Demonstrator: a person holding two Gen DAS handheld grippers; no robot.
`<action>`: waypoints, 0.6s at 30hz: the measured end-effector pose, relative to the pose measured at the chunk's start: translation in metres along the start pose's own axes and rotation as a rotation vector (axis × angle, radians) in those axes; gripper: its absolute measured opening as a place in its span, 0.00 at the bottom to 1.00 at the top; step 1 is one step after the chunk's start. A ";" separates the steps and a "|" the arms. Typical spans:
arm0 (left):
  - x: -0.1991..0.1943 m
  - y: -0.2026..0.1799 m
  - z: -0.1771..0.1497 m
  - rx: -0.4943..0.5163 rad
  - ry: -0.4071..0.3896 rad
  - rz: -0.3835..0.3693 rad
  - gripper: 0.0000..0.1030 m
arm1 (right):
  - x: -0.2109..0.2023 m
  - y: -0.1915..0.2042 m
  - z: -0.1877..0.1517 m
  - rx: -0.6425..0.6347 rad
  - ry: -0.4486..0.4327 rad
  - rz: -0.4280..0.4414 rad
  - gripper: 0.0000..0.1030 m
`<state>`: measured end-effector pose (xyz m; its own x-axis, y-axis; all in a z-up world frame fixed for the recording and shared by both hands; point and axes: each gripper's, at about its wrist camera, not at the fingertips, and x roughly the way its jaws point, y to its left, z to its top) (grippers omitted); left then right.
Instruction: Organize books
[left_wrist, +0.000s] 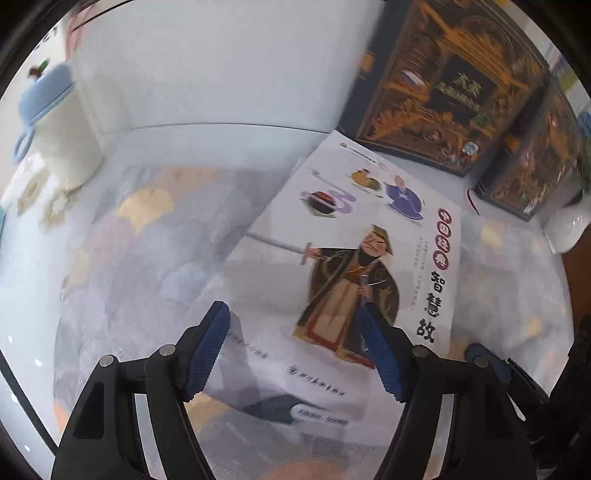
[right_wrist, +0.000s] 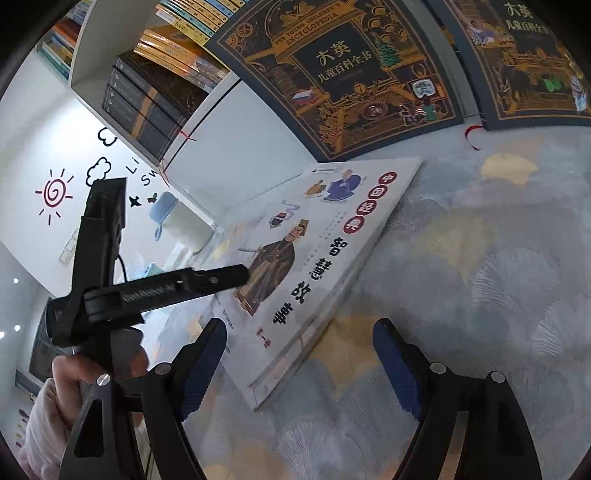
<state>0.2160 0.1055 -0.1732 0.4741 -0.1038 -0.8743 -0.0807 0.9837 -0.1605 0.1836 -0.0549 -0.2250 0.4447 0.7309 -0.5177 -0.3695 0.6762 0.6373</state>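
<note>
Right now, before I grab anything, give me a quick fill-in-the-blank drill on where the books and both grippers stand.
1. The white storybook lies flat on the ____.
2. Both dark encyclopedia volumes bear the English word ____ on the cover arch.
3. The left gripper and the right gripper both have their jaws ____.
4. The red ribbon bookmark hangs from the ____ encyclopedia volume as the right wrist view shows them.

Missing words: carpet; ENCYCLOPEDIA; open; right-hand

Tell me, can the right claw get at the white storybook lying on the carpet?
Probably yes: the right claw is open, and the near edge of the white storybook lies bare before it.
</note>
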 end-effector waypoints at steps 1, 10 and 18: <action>-0.002 -0.001 0.001 -0.005 -0.019 0.011 0.69 | -0.002 -0.001 -0.001 0.003 -0.004 0.008 0.78; 0.018 0.029 0.018 -0.054 -0.038 0.108 0.73 | -0.001 0.004 -0.005 -0.024 -0.003 0.008 0.83; 0.020 -0.001 0.018 0.048 0.062 0.010 0.79 | -0.002 0.003 -0.004 -0.017 -0.011 0.054 0.85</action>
<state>0.2413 0.1054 -0.1827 0.4186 -0.1012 -0.9025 -0.0423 0.9905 -0.1307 0.1783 -0.0543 -0.2240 0.4329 0.7653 -0.4763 -0.4066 0.6373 0.6546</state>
